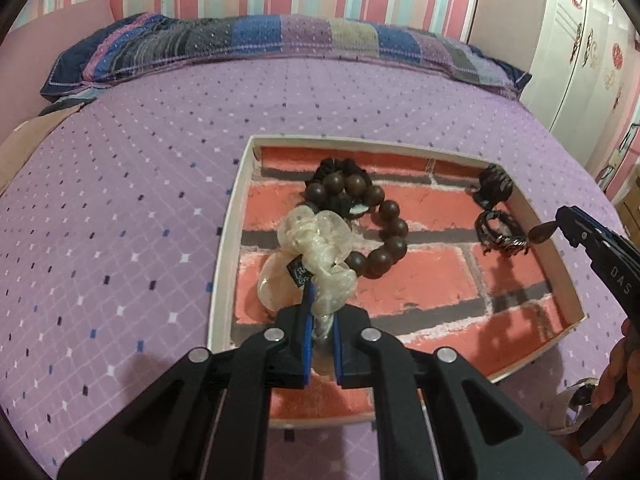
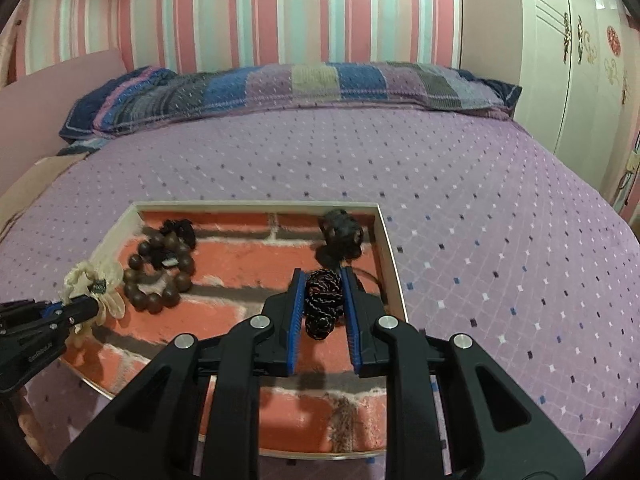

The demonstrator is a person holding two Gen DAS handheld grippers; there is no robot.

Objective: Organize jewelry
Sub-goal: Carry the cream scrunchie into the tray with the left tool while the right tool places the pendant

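A shallow white tray (image 1: 229, 216) lined with brick-pattern paper lies on the purple bed. My left gripper (image 1: 322, 312) is shut on a cream organza scrunchie (image 1: 316, 248) at the tray's left side; it also shows in the right wrist view (image 2: 92, 284). A brown wooden bead bracelet (image 1: 376, 220) lies on a black scrunchie beside it. My right gripper (image 2: 322, 292) holds a black braided cord bracelet (image 2: 320, 304) between its blue pads, low over the tray's right side. Another dark hair tie (image 2: 340, 232) lies in the far right corner.
A patchwork pillow (image 1: 280, 40) lies across the head of the bed under a striped wall. A white wardrobe (image 2: 580, 60) stands at the right. A hand and a pale object (image 1: 580, 396) show at the right edge of the left wrist view.
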